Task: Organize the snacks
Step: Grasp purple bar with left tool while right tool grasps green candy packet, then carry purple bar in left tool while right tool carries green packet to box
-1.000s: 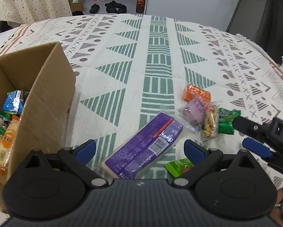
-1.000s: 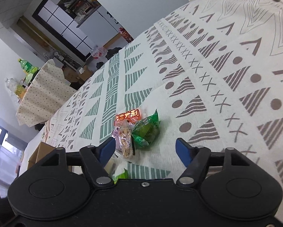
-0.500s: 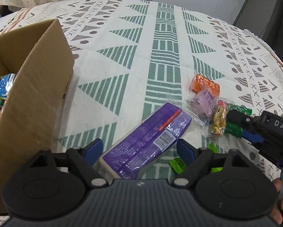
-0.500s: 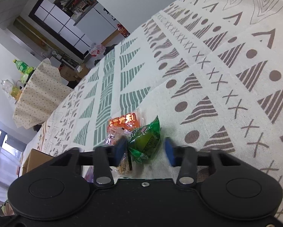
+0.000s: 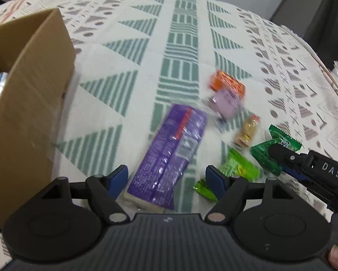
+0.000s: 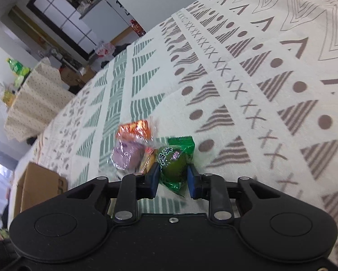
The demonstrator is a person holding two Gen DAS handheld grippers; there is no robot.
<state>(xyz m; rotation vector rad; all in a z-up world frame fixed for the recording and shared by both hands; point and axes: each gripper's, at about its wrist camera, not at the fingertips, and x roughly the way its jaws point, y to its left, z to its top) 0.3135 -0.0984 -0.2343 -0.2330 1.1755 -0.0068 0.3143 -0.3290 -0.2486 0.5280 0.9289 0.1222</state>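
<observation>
My left gripper (image 5: 167,178) is open and straddles the near end of a long purple snack pack (image 5: 169,158) lying on the patterned tablecloth. My right gripper (image 6: 172,177) is shut on a dark green snack packet (image 6: 174,160); it also shows in the left wrist view (image 5: 270,151). Beside it lie an orange packet (image 6: 134,128), a pale purple packet (image 6: 126,155) and a nut packet (image 5: 247,131). Two bright green candies (image 5: 239,166) lie near my left gripper's right finger. An open cardboard box (image 5: 31,103) with snacks inside stands at the left.
The tablecloth (image 5: 180,45) spreads across the table beyond the snacks. A second table with bottles (image 6: 33,94) stands in the room behind. The box also shows in the right wrist view (image 6: 40,187).
My right gripper moved in and closed on the dark green packet. My left gripper advanced over the purple pack, jaws still open.
</observation>
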